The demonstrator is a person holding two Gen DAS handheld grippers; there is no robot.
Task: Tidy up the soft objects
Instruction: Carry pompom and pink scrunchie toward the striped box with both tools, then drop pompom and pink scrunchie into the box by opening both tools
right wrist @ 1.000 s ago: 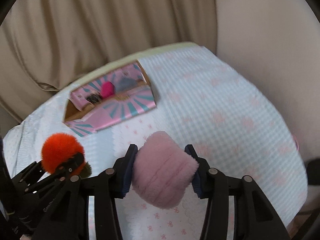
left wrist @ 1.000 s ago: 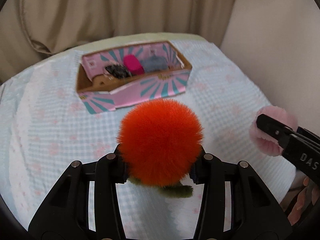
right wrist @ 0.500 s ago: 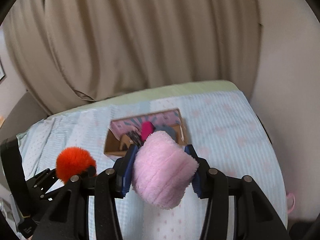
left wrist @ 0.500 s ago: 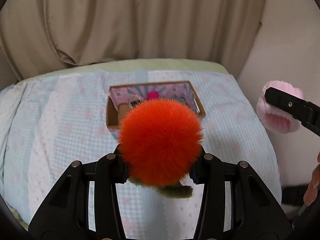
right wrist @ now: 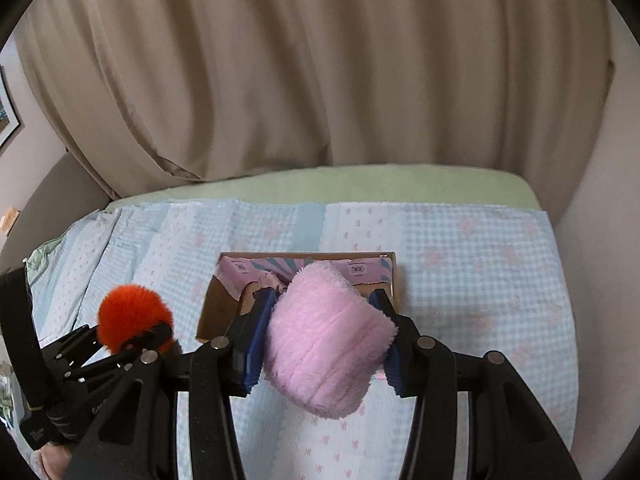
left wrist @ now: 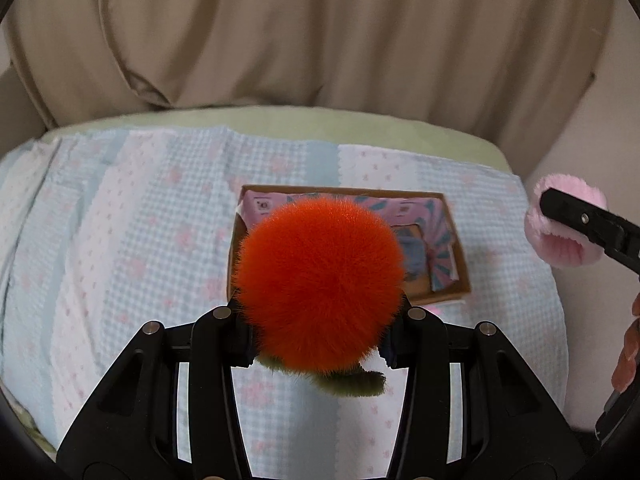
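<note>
Hiding box point(left wrist: 448, 240) contents, pompom point(left wrist: 320, 284), pink roll point(right wrist: 328, 336)

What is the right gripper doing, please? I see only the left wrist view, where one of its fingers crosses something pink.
Observer: The right gripper is shut on a pink plush roll, with a blue pad pressing each side.
Operator: Thank you. The orange pompom hides the left end of the box from me; could you say what is there?
Observer: The left end of the cardboard box shows only bare brown floor.
</note>
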